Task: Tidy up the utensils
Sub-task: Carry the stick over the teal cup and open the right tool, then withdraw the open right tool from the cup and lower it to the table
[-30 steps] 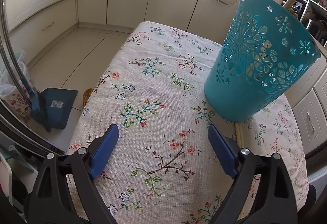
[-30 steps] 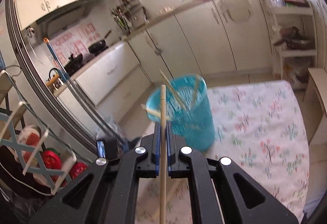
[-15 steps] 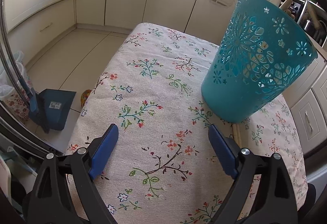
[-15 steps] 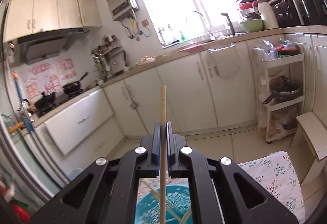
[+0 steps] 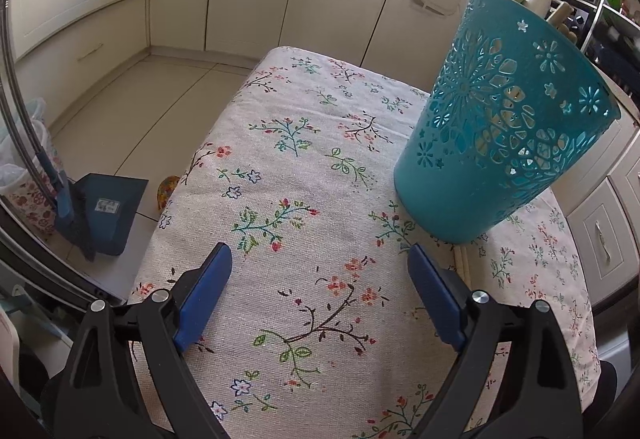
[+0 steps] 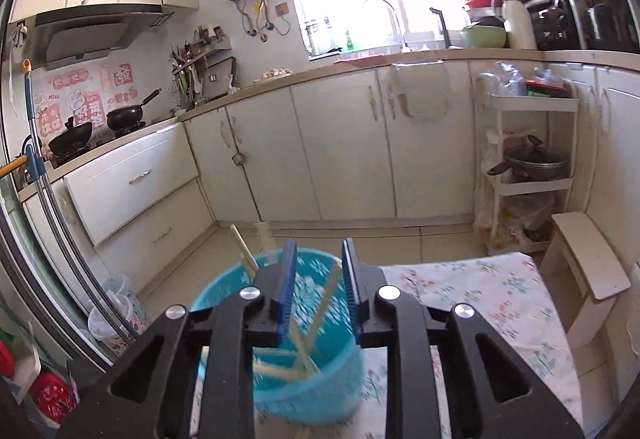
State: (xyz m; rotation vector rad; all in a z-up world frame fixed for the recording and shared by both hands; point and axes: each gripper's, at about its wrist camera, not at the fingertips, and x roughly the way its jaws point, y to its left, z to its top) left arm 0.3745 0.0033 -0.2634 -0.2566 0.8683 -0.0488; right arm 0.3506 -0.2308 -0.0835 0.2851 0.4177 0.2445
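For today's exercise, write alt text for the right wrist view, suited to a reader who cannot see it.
The right tongs, jaws opening with nothing clamped, hang above a teal basket holding several wooden chopsticks on a floral tablecloth. Cream kitchen cabinets fill the background.

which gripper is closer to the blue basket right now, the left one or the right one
Right. The right gripper is directly above the teal basket, jaws opening with nothing gripped. The left gripper hangs open over the tablecloth, off to the basket's side.
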